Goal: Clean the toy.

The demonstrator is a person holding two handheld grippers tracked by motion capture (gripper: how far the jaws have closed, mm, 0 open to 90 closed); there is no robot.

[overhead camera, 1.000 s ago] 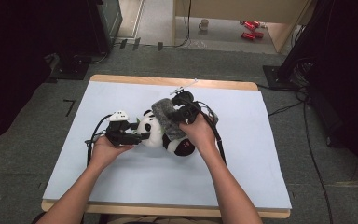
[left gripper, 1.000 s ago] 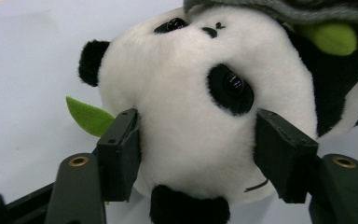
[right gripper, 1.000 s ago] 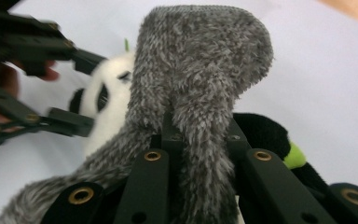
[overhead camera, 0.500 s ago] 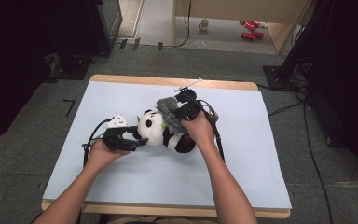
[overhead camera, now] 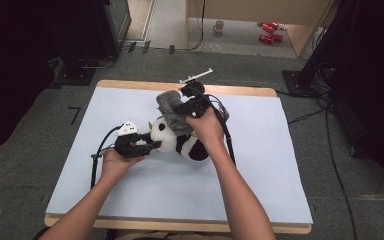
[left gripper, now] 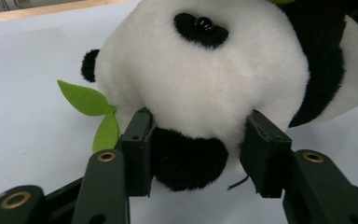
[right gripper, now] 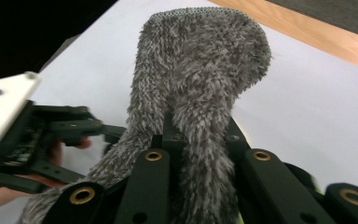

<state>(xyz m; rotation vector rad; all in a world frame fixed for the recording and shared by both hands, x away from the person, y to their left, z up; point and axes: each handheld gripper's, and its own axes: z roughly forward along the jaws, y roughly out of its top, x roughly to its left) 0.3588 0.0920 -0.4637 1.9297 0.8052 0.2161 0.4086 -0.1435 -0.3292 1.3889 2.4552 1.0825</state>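
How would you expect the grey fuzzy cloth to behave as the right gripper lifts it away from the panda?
Probably floppy: the grey fuzzy cloth bunches between the jaws of the right gripper and droops past them. Likely light for its size, since a small pinch carries it above the plush panda. Its shaggy pile should resist slipping, though it may snag or drag on the panda.
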